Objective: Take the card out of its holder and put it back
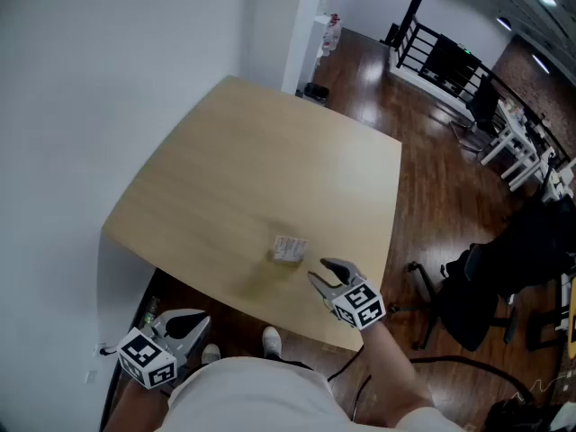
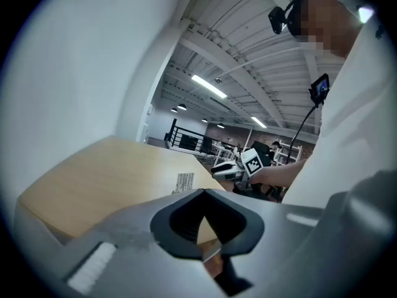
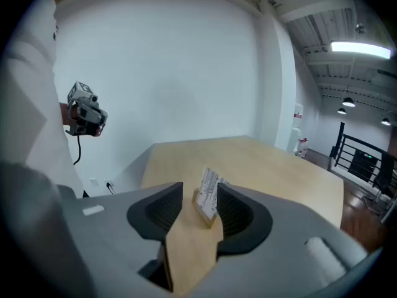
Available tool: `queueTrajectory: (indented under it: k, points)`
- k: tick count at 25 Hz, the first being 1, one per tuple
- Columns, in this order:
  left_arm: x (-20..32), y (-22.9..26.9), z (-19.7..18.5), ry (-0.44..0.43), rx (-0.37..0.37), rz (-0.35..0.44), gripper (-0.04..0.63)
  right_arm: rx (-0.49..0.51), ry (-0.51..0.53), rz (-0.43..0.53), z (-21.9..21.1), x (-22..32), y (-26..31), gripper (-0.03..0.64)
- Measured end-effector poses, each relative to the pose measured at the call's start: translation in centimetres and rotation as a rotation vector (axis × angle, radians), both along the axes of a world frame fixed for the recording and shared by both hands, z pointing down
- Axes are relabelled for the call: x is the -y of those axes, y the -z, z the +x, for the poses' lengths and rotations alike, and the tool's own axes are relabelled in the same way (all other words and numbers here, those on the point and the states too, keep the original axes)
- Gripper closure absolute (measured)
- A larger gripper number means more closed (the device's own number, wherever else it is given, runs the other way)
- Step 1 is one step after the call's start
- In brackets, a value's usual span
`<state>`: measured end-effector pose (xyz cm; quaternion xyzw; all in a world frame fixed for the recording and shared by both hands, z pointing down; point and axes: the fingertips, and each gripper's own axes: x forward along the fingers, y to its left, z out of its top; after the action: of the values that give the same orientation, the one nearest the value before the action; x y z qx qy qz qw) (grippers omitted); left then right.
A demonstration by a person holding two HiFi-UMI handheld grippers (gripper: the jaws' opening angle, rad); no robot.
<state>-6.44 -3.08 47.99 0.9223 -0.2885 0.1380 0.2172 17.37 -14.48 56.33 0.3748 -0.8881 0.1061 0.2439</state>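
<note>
**While my right tongs [image 3: 200, 192] gape at the card holder [image 1: 289, 252], my left tongs [image 2: 203, 191] hang closed**

Because the pale wooden tabletop [image 1: 261, 169] fills most of the head view, I start there: its far left side runs close along a white wall [image 1: 99, 88], and dark wood floor [image 1: 423, 151] shows beyond its right edge. My right tongs reach in over the near edge and tilt downward. Their jaws are spread wide and nothing is pressed between the pads. My left tongs hang off the tabletop, low beside its near left corner. Their jaw tips meet and hold nothing. The card holder, a little wooden block, stands on the tabletop just ahead of my right tongs' tips, near them but apart. In the right gripper view it lines up between the two jaws without touching either. The card [image 3: 209, 184], white with dark print, stands upright in the holder's slot.
</note>
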Motion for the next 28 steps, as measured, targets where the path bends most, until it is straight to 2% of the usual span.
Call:
queueTrajectory:
  k: [4,7,13,15,18,23,28]
  points:
    - [1.6,0.6,1.9,0.082,-0.004,0.005,0.592,-0.009,0.066,-0.012,1.6,5.3,-1.5,0.439]
    - [2.1,0.8,2.3,0.150,0.001,0.000,0.592,-0.014,0.146,-0.043,1.1,8.1,-3.1,0.439]
    - [1.6,0.8,1.2,0.259,0.039,-0.040,0.592,0.011,0.317,-0.129,-1.9,9.4,-5.7,0.445]
    - [1.5,1.0,0.7,0.288,0.041,-0.043,0.592,0.020,0.353,-0.142,-2.7,9.2,-5.9,0.479]
    - [1.7,1.0,0.5,0.310,0.042,-0.045,0.592,0.044,0.390,-0.147,-3.4,9.1,-5.8,0.575]
    - [1.6,0.9,0.2,0.307,0.051,-0.055,0.592,0.067,0.417,-0.154,-4.1,8.6,-5.5,0.594]
    - [1.6,1.0,-0.1,0.302,0.054,-0.065,0.592,0.088,0.386,-0.138,-4.0,8.9,-4.4,0.595]
